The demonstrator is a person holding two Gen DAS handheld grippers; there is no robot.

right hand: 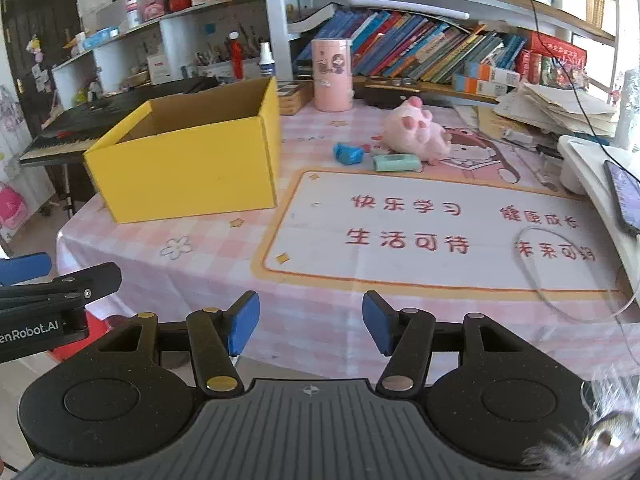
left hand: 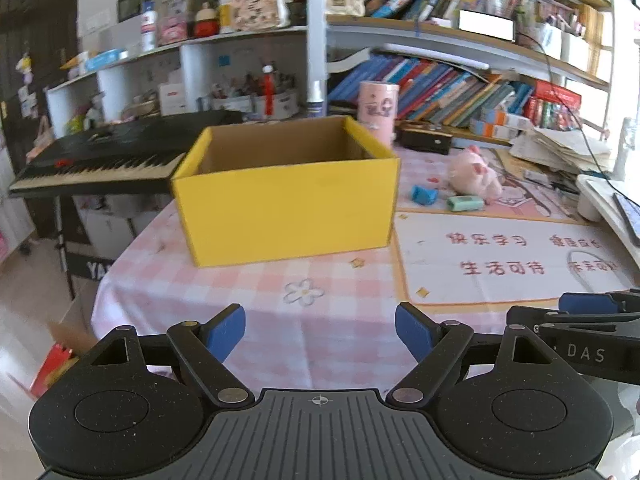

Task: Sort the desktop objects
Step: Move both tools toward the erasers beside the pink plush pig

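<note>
An open yellow cardboard box (left hand: 286, 208) (right hand: 188, 164) stands on the pink checked tablecloth; the part of its inside that shows is bare. To its right lie a pink plush pig (left hand: 474, 176) (right hand: 416, 134), a small blue object (left hand: 424, 195) (right hand: 349, 153) and a mint green case (left hand: 464, 203) (right hand: 397, 162). My left gripper (left hand: 320, 336) is open and empty near the table's front edge, facing the box. My right gripper (right hand: 311, 324) is open and empty, beside it on the right.
A white desk mat with red characters (right hand: 420, 228) covers the table's right half. A pink cylindrical tin (right hand: 332, 74) stands behind. A black keyboard (left hand: 100, 160) sits left of the table, bookshelves (right hand: 420, 48) at the back, papers and a white stand with a phone (right hand: 620, 196) on the right.
</note>
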